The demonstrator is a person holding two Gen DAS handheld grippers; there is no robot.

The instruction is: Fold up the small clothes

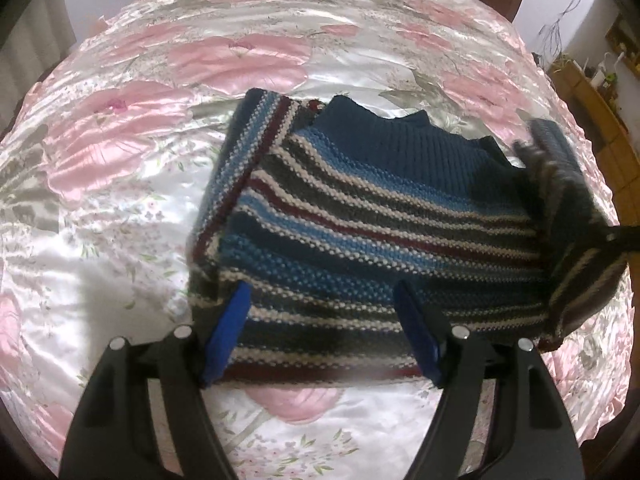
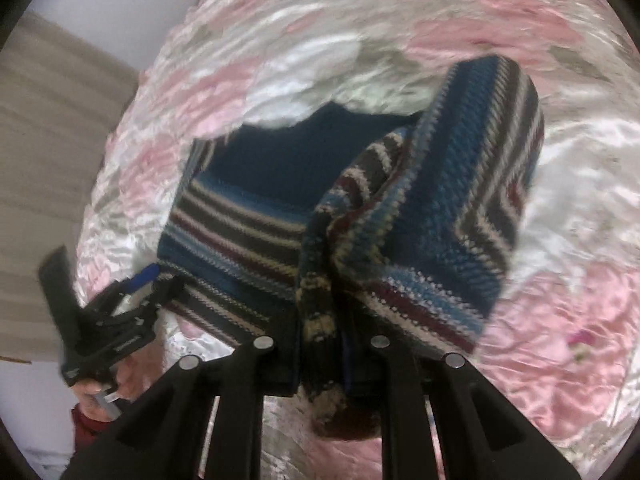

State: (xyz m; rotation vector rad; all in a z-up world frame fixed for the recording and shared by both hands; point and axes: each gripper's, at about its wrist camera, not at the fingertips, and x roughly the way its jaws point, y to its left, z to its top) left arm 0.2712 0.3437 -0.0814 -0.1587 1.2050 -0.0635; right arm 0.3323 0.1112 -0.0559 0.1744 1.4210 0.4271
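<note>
Striped knit sweater [image 1: 360, 216] lay on the satin floral bedspread [image 1: 120, 200], one sleeve folded across its left side. The left gripper [image 1: 324, 300] hovered at the hem with its jaws spread wide, holding nothing. The right gripper [image 2: 320, 344] had its jaws clamped on the other sleeve [image 2: 440, 208], lifted above the body.

Small striped knit sweater [image 1: 360, 232], blue, white, maroon, grey, flat on bed, one sleeve lifted
</note>
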